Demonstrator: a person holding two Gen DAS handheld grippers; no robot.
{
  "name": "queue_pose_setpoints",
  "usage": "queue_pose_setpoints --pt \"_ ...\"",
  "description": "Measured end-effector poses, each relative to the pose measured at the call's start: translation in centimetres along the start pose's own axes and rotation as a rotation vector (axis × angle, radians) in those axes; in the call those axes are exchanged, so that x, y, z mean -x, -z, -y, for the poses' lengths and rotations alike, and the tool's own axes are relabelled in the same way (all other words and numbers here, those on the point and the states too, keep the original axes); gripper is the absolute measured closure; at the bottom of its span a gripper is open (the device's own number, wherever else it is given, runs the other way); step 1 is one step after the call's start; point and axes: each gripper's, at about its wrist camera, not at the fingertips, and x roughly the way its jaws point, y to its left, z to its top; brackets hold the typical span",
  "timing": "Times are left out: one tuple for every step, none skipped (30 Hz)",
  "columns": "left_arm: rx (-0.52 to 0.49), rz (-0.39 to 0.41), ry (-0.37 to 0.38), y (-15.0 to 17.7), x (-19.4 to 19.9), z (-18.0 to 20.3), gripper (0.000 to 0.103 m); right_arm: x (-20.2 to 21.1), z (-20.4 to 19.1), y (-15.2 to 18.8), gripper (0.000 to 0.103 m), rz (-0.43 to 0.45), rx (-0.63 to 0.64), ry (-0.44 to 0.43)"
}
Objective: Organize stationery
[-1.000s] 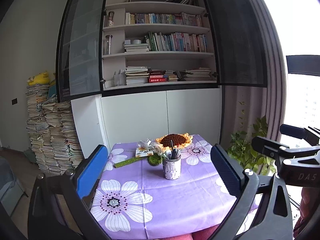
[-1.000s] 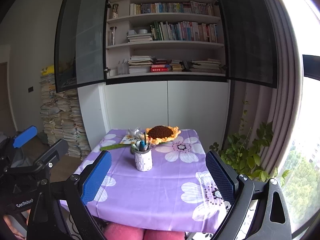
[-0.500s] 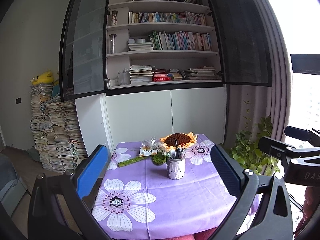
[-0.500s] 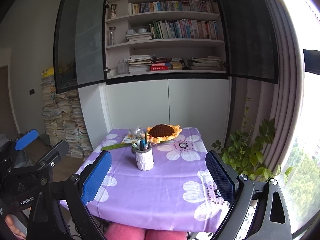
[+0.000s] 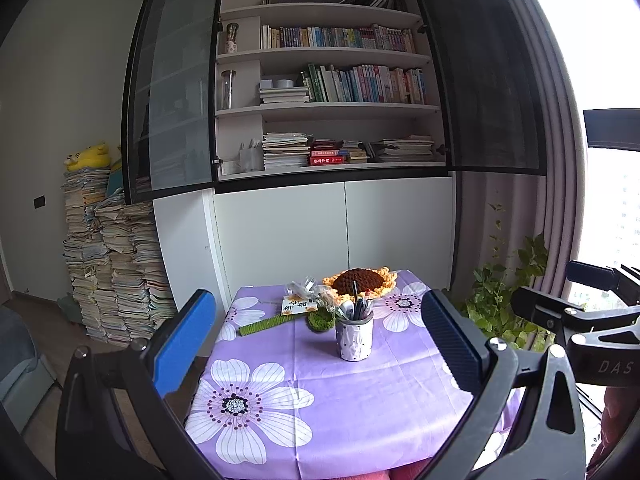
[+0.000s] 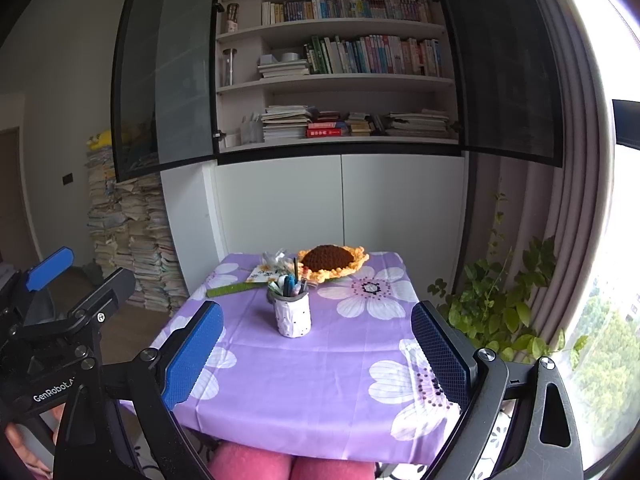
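Hovering with jaws apart, both the left gripper [image 5: 320, 344] and right gripper [image 6: 316, 354] are facing the far pen cup [image 6: 292, 316]; its light, slippery pens [image 6: 289, 284] probably want pinching mid-barrel.

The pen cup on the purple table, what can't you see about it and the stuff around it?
- Pen cup: how many pens stand in it, too small and bunched in both views.
- Card: its writing is too small to read in the left view.
- Small green thing: the cup hides part of it in the left view; what it is is unclear.
- Table: its near edge is cut off by the tongs in both views.
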Motion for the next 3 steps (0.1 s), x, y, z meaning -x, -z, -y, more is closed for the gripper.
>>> queue_pose_setpoints --pt "0.001 -0.002 -0.001 0.03 -0.03 -0.01 0.001 -0.06 0.05 0.07 0.008 -0.003 -0.001 0.001" --pt "0.0 -0.002 -0.003 0.04 -0.05 -0.02 0.001 -0.12 0.08 0.16 0.008 -0.005 -0.002 0.002" --pt "0.0 -0.003 -0.004 0.05 -0.05 -0.04 0.001 -0.18 0.11 0.2 0.008 -0.008 -0.003 0.003"
